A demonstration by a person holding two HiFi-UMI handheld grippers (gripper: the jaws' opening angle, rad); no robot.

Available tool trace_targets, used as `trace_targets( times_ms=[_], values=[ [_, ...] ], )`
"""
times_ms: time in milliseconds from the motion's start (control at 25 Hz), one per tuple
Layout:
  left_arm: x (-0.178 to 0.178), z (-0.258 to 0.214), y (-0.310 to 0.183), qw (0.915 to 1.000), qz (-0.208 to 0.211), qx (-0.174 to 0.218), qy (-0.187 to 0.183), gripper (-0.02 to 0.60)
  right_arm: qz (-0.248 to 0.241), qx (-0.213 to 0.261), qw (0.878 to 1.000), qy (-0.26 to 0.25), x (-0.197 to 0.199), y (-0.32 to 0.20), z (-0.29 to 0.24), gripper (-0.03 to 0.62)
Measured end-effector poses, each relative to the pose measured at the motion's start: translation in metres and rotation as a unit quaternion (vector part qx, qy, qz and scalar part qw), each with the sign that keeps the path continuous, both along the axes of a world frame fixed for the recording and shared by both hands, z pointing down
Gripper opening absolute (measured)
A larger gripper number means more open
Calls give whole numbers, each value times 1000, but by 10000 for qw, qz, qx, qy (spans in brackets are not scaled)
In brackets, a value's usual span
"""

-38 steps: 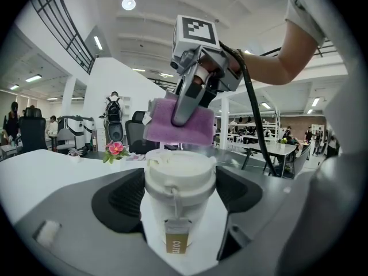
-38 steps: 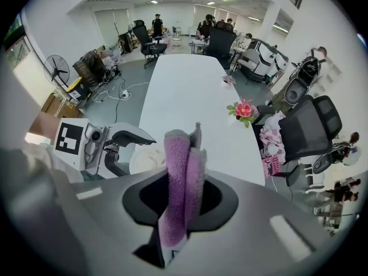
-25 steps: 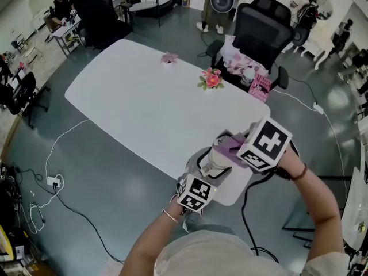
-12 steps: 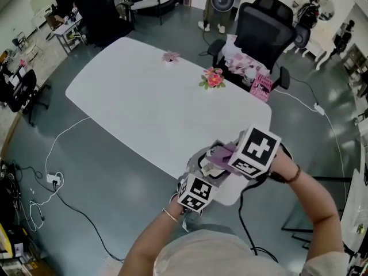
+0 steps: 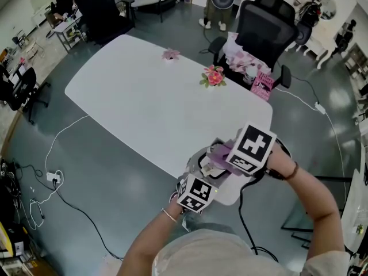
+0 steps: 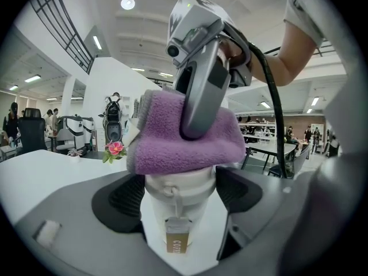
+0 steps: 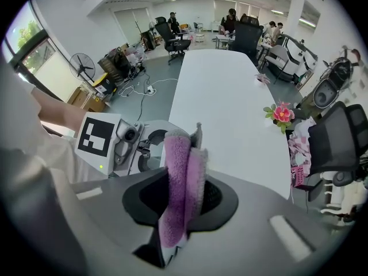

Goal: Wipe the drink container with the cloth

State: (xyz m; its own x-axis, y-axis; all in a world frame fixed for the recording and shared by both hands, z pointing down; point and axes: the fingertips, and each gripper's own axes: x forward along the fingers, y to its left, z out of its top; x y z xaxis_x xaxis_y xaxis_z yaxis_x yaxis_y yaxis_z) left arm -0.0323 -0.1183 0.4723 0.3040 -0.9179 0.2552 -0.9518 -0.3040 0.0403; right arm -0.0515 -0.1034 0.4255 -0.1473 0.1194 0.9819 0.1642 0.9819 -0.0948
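Head view looks steeply down on the white table [image 5: 149, 102]; both close gripper views look across it.

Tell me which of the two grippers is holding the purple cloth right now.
The right gripper: its jaws are shut on the folded purple cloth, laid over the top of the white drink container. The left gripper clamps that container instead.

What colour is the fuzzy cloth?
Purple. The cloth shows best in the left gripper view.
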Motion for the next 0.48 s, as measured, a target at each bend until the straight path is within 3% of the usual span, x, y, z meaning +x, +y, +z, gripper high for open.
trace_targets(
  times_ms=[480],
  values=[
    [-2,2,-2,10000,-2,8,-5,388,207,139,9997,-7,-4,-30,1,64]
  ],
)
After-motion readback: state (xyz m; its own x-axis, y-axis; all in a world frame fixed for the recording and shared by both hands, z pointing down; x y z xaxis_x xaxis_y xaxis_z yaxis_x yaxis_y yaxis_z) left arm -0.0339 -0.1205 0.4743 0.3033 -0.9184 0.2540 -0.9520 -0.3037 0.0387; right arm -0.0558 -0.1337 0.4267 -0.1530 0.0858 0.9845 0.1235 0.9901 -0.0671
